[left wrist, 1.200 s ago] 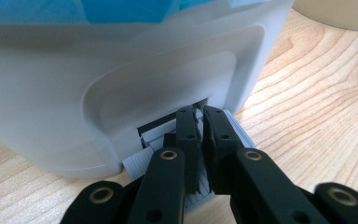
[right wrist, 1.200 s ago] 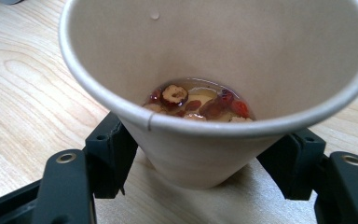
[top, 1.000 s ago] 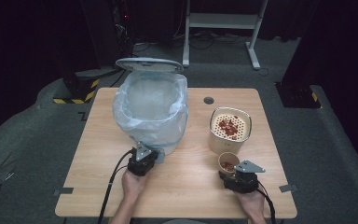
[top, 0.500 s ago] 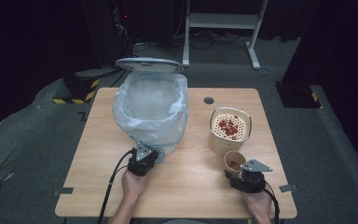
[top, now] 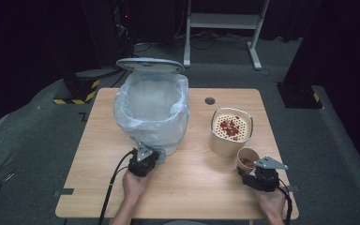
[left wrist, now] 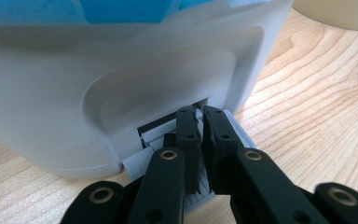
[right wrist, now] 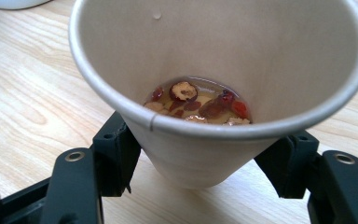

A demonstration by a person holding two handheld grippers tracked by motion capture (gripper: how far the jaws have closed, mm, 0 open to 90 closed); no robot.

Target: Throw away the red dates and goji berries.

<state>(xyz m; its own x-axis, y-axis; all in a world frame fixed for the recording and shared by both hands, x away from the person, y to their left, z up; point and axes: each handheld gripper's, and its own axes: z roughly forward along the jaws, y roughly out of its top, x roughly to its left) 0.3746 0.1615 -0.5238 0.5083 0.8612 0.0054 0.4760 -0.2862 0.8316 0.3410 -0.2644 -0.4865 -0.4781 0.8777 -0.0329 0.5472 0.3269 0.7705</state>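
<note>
The right gripper [top: 257,176] had just been closing and clamped the paper cup [right wrist: 219,93] of tea dregs, right of the lined bin [top: 152,110]; the left gripper [left wrist: 198,135], shut, pinched the bin's pedal [left wrist: 235,126].

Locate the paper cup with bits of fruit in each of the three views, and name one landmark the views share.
High view: the paper cup sits lower right, in front of the right gripper, near the strainer pot.
Left gripper view: not in it.
Right gripper view: the cup is centre, between the black jaws.
Shared landmark: the wooden table.
</note>
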